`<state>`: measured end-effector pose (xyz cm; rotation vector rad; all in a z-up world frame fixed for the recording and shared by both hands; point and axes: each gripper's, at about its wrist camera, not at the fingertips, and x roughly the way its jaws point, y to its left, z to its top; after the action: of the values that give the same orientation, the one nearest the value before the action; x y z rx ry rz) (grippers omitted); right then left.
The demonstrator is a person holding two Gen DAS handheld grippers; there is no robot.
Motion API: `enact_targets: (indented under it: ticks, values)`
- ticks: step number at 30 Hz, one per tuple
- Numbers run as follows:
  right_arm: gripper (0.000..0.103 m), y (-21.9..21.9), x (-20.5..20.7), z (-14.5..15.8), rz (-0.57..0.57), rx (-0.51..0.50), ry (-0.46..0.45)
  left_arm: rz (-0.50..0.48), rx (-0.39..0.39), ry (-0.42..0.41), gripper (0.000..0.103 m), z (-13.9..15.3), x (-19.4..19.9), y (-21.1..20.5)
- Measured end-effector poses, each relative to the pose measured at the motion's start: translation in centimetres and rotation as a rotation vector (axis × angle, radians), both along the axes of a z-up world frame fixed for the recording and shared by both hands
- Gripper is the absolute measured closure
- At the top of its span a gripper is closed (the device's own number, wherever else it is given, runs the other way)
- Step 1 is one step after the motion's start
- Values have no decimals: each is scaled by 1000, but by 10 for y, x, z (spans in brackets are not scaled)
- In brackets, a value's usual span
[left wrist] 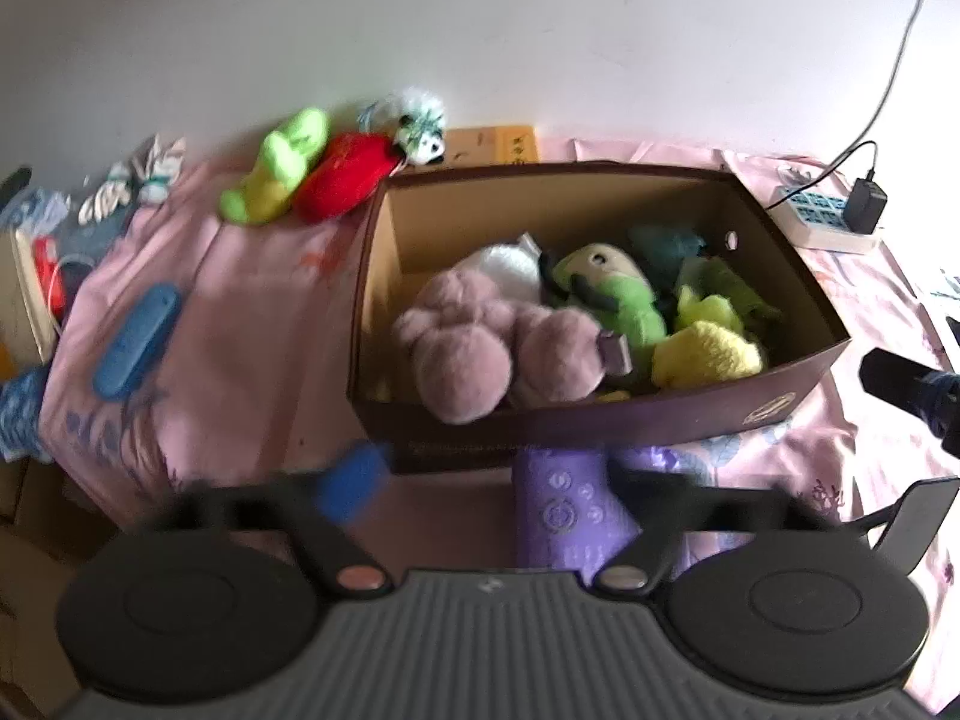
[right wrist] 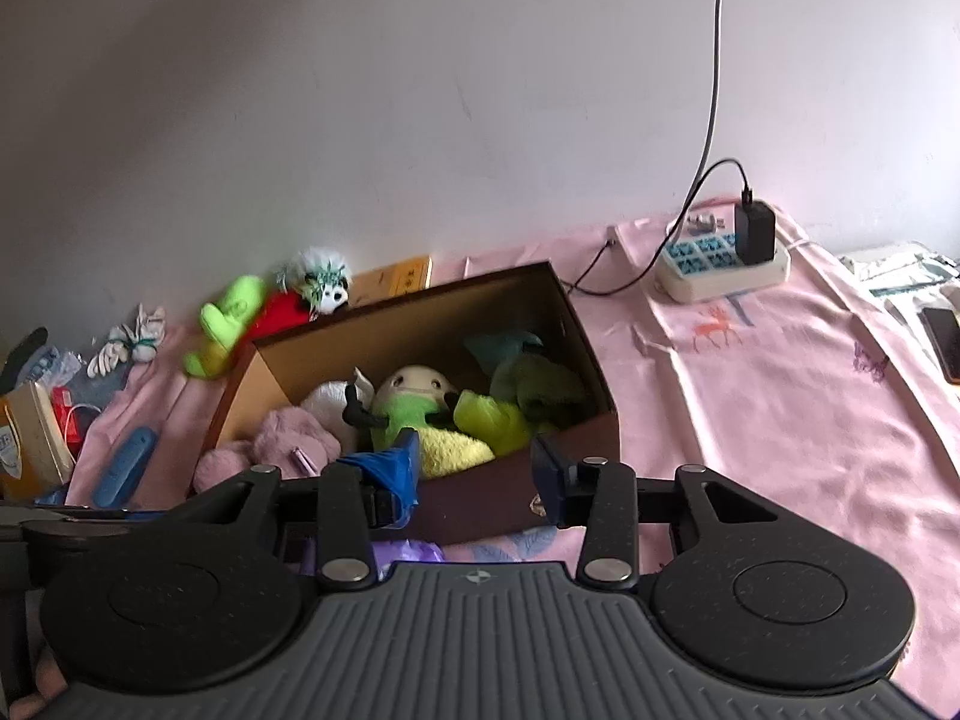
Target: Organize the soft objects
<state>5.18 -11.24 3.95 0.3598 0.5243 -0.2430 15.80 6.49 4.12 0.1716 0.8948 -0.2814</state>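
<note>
Left tongs [left wrist: 498, 474] stand open around a purple soft item [left wrist: 564, 516] without clamping it. Right tongs [right wrist: 474, 474] gape empty before the box [right wrist: 579, 324].

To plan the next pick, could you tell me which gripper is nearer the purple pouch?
Left. The left gripper straddles the purple pouch; the right gripper hovers near the box's right front corner.

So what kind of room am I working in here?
Probably a bedroom: a pink printed bedsheet against a white wall, plush toys in a brown cardboard box, and a white power strip with a charger.
</note>
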Motion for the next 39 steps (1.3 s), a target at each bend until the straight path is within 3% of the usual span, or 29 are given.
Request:
enact_targets:
  ticks: [1, 2, 3, 4, 6, 7, 10, 15, 20, 28, 39]
  values:
    - [79, 1, 0, 1, 4, -4, 0, 2, 15, 5, 87, 1, 2, -2]
    - [79, 1, 0, 1, 4, -6, -1, -2, 8, 4, 86, 2, 2, -3]
    - [77, 1, -1, 1, -8, -7, -5, -7, -11, -11, 71, 4, 1, -3]
    - [76, 0, -1, 1, -19, -10, -6, -12, -18, -25, 42, 6, 0, -4]
    - [76, 0, -1, 1, -27, -20, 3, -1, -24, -72, 8, 10, -4, -5]
    - [76, -2, -1, 1, -37, -23, 10, 4, -29, -107, 3, 13, -7, -5]
    - [76, -4, 2, -1, -62, -28, 41, -7, -3, -149, 1, 18, -10, -9]
    - [76, -6, 7, -3, -67, -22, 84, 5, -6, -93, 1, 12, -2, -9]
    - [76, -6, 11, -5, -63, -21, 105, 13, -3, -90, 1, 11, 0, -8]
    - [76, -7, 15, -3, 24, 26, 66, 15, -1, -81, 1, 9, 2, -9]
    - [76, -8, 20, -3, 10, 20, 57, 27, 0, -60, 1, 5, 9, -9]
